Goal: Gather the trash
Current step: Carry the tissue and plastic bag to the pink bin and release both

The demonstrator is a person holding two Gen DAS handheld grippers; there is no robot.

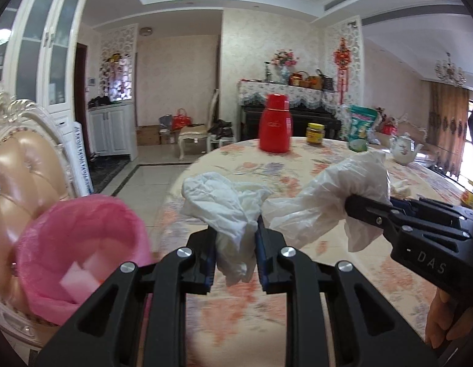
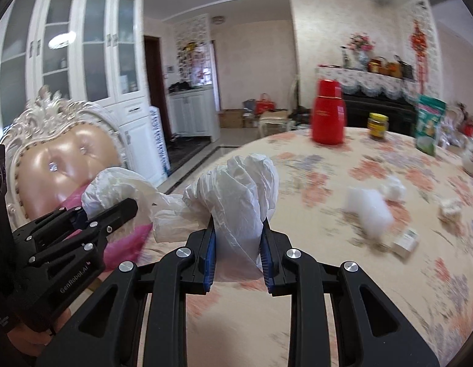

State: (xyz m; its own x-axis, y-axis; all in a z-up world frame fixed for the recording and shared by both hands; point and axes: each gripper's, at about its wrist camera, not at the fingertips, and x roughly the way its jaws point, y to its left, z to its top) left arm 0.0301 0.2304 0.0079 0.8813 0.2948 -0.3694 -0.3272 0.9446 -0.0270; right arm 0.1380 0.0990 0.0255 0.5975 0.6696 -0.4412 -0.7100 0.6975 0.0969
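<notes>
Floral cloth covers the round dining table, which stands in a pale-walled dining room with a tall white glass-door cabinet at the far left. Just beside the table's left edge is an ornate cream chair with a tan leather back, and on its seat sits a bin lined with a pink trash bag; pale foam-like pieces lie inside it.

Next comes the left gripper, its blue-padded jaws closed narrowly on one end of a crumpled white plastic bag, held above the table edge just right of the pink bag. To its right, the right gripper pinches the other bunched end of the same white plastic; the film runs between the two claws as a loose twisted span. Both grippers are near each other, with the right one slightly farther over the table.

Farther back on the table stand a red thermos, then a yellow-labelled jar, a green-and-white packet, and a white teapot toward the right. In the right wrist view, more scraps lie on the cloth at the right: a blurred white wad, crumpled tissues, and a small carton.
</notes>
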